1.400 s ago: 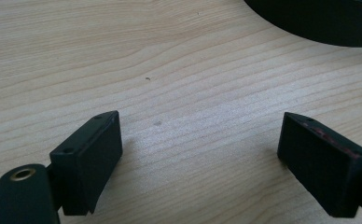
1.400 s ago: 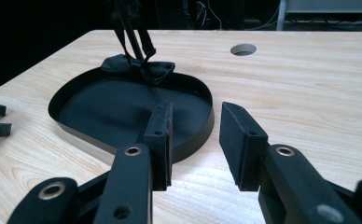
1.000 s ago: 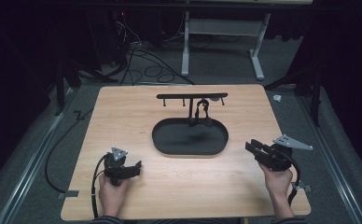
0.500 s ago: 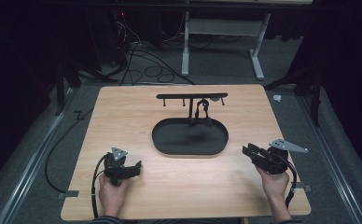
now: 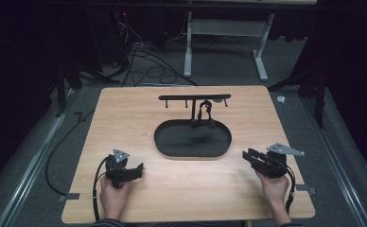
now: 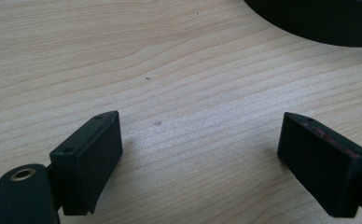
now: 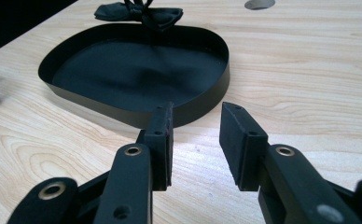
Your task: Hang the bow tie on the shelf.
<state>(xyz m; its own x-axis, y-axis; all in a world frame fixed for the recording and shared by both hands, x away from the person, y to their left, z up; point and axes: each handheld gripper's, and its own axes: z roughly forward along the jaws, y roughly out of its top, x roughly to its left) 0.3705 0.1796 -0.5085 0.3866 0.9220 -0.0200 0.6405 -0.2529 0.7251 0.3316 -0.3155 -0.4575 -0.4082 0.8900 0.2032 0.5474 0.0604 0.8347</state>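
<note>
Black oval tray point(image 5: 192, 140) sits near the middle of the wooden table point(image 5: 125, 118), a shallow dish with a low upright wall, and it looks bare inside. At the tray's far rim stands a thin black post carrying a horizontal bar, a T-shaped rack point(image 5: 194, 98), and from that bar a small dark looped item point(image 5: 204, 116) hangs down to the tray's far edge; in the right gripper view it reads as a black bow-like bundle point(image 7: 142, 13) resting on the rim, though I cannot tell exactly what it is.

Off the tray's near-left side, the left gripper point(image 5: 133, 171) rests low over the table in a person's left hand point(image 5: 113, 196), a cable trailing back from it. Its own view shows the two jaws spread wide apart with only bare wood between them and the tray's curved wall point(image 6: 319, 23) beyond.

Off the tray's near-right side, the right gripper point(image 5: 248, 155) is held in the right hand point(image 5: 275, 187), pointing toward the tray. Its jaws stand a narrow gap apart, holding nothing, aimed at the tray's near wall point(image 7: 184, 112).
</note>
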